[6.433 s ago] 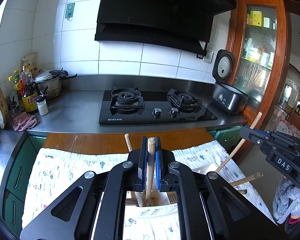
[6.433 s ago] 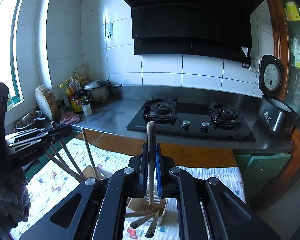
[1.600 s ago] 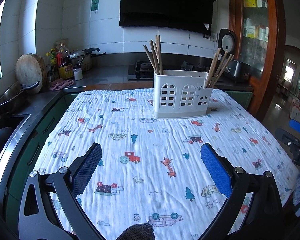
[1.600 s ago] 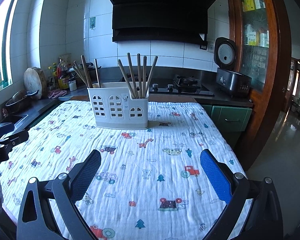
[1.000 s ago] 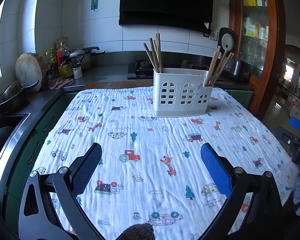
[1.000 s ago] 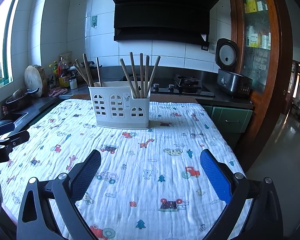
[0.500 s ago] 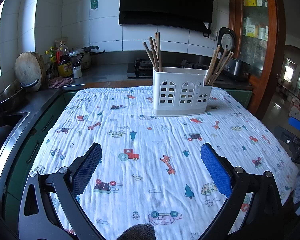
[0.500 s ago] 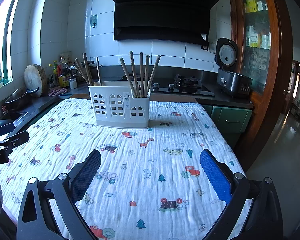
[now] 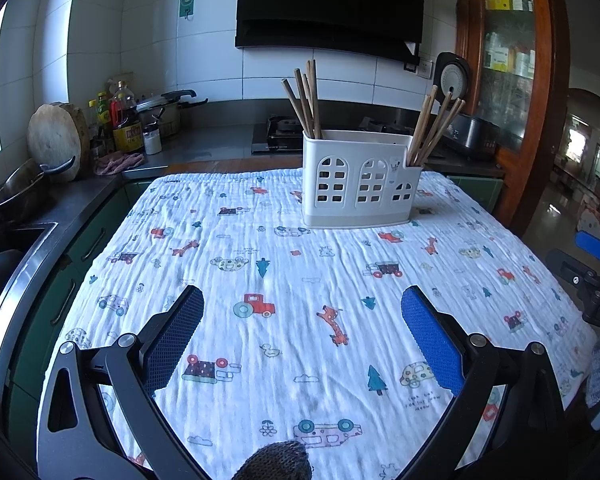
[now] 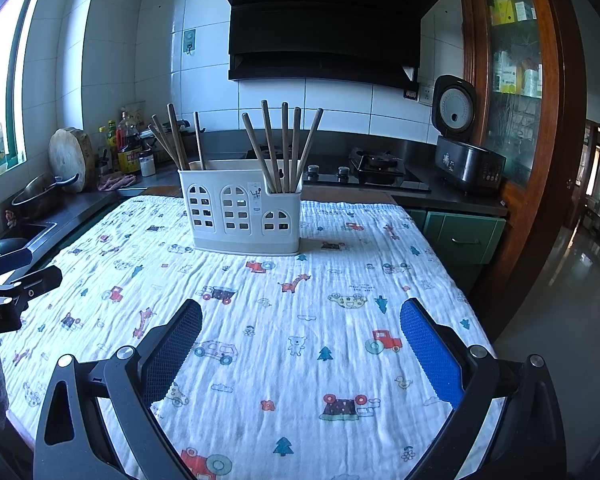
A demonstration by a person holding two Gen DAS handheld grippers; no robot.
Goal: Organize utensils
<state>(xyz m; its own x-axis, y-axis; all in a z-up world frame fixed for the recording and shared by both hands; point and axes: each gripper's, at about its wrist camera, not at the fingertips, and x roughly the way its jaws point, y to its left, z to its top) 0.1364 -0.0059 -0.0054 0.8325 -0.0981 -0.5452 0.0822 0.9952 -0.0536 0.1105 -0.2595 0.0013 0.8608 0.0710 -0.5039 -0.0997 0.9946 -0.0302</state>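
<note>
Left gripper [image 9: 302, 312] spread wide and empty above the printed tablecloth [image 9: 284, 280], right gripper [image 10: 300, 324] likewise spread and empty, white utensil holder [image 10: 242, 216] upright at the table's far side, wooden handles [image 10: 284, 146] sticking up, utensil heads hidden inside.

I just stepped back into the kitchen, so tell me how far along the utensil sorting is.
It looks finished or nearly so. Done: wooden utensils stand handle-up in the white holder, one bunch at its left end and one at its right end. In hand: nothing; the left gripper and right gripper are both open and empty above the patterned cloth. Left: no loose utensils show on the cloth.
</note>
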